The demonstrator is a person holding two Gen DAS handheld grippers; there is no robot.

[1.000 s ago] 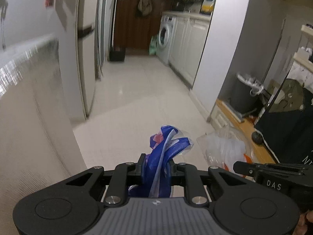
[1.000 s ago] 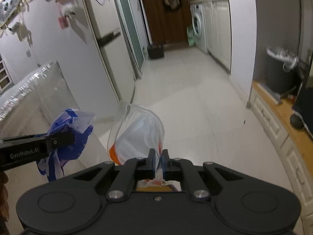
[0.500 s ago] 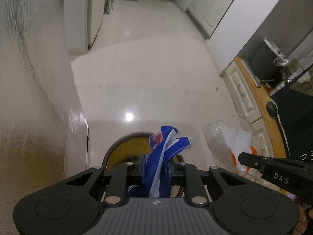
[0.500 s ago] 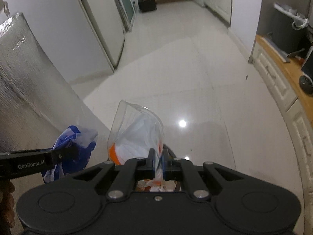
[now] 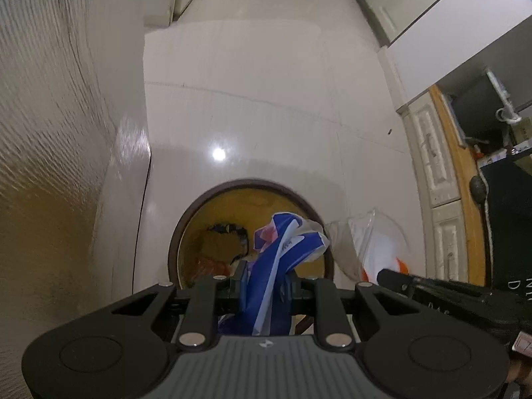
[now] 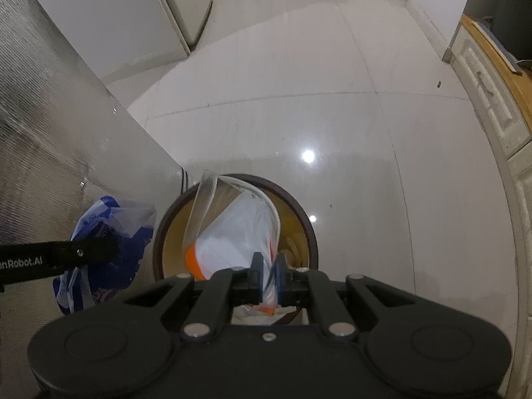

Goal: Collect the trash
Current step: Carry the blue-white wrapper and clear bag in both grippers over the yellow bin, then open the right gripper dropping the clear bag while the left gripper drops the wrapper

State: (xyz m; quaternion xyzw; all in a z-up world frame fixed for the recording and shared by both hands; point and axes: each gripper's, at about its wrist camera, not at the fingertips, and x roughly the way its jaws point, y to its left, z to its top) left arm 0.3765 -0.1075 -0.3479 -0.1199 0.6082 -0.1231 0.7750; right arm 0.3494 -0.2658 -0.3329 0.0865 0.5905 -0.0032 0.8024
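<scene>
Left wrist view: The left gripper (image 5: 266, 281) is pointed steeply down and is pinched on a blue and white wrapper (image 5: 286, 242). The wrapper is held above the open mouth of a round bin (image 5: 186, 226), which stands on the pale tiled floor (image 5: 266, 99). A yellow liner and some scraps are seen inside the bin. At the right edge, the right gripper (image 5: 382, 274) is seen from the side, closed on a clear bag (image 5: 375, 242) with white and orange contents. A textured panel (image 5: 50, 133) fills the left of the view.

Right wrist view: The right gripper (image 6: 267, 276) is pressed together on the lower part of the clear bag (image 6: 232, 229). The bag is held over the bin (image 6: 306, 226), whose dark rim is seen around it. To the left, the left gripper (image 6: 113, 249) is seen side-on, with the blue and white wrapper (image 6: 109, 219) clamped in it, just beside the bin's rim. A white cabinet (image 6: 492, 99) with a wooden top runs along the right.
</scene>
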